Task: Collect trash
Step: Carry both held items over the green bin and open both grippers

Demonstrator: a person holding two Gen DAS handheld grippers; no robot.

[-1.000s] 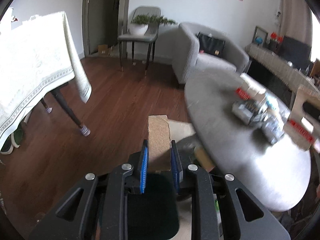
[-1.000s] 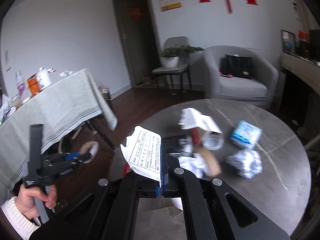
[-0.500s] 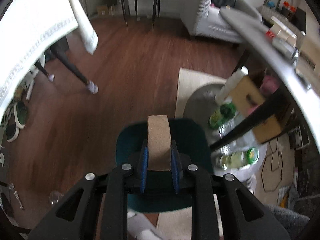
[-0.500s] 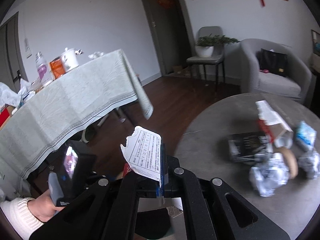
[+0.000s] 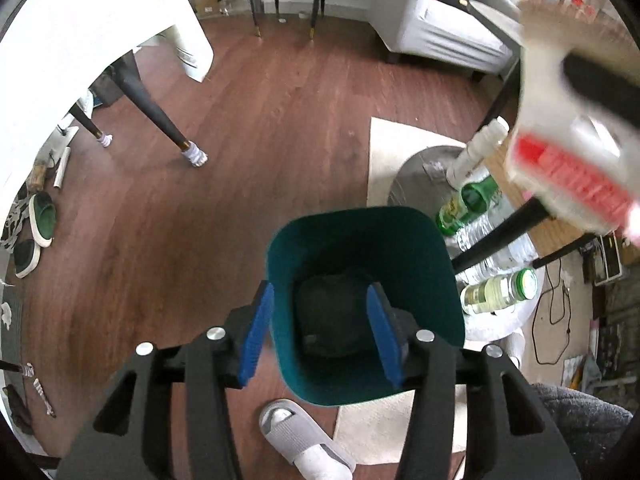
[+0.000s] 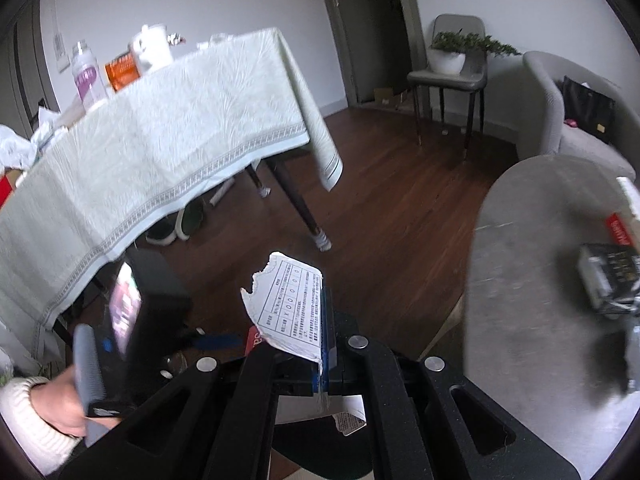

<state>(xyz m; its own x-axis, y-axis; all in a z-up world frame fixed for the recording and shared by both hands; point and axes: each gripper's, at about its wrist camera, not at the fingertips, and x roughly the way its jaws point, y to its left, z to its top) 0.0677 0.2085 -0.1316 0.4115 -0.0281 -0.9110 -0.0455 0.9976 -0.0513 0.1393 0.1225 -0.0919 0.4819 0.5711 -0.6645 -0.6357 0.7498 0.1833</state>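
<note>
In the left wrist view my left gripper (image 5: 320, 332) is open and empty, right above the dark green trash bin (image 5: 416, 248) on the floor; dark stuff lies at the bin's bottom. In the right wrist view my right gripper (image 6: 320, 332) is shut on a torn white printed paper (image 6: 290, 312), held above the floor left of the round grey table (image 6: 520, 280). A black packet (image 6: 608, 280) and other blurred trash lie on that table at the right. The hand with the left gripper (image 6: 120, 320) shows at lower left.
Bottles (image 5: 472, 200) stand on a round shelf beside the bin. A grey slipper (image 5: 300, 436) lies in front of the bin. A blurred white and red box (image 5: 572, 128) shows at upper right. A cloth-covered dining table (image 6: 140, 152), a chair (image 6: 452, 72) and an armchair (image 5: 448, 20) stand around.
My left gripper swung down over the bin and opened; the brown cardboard piece it held is gone from its jaws. My right gripper turned left, away from the table, still holding the paper.
</note>
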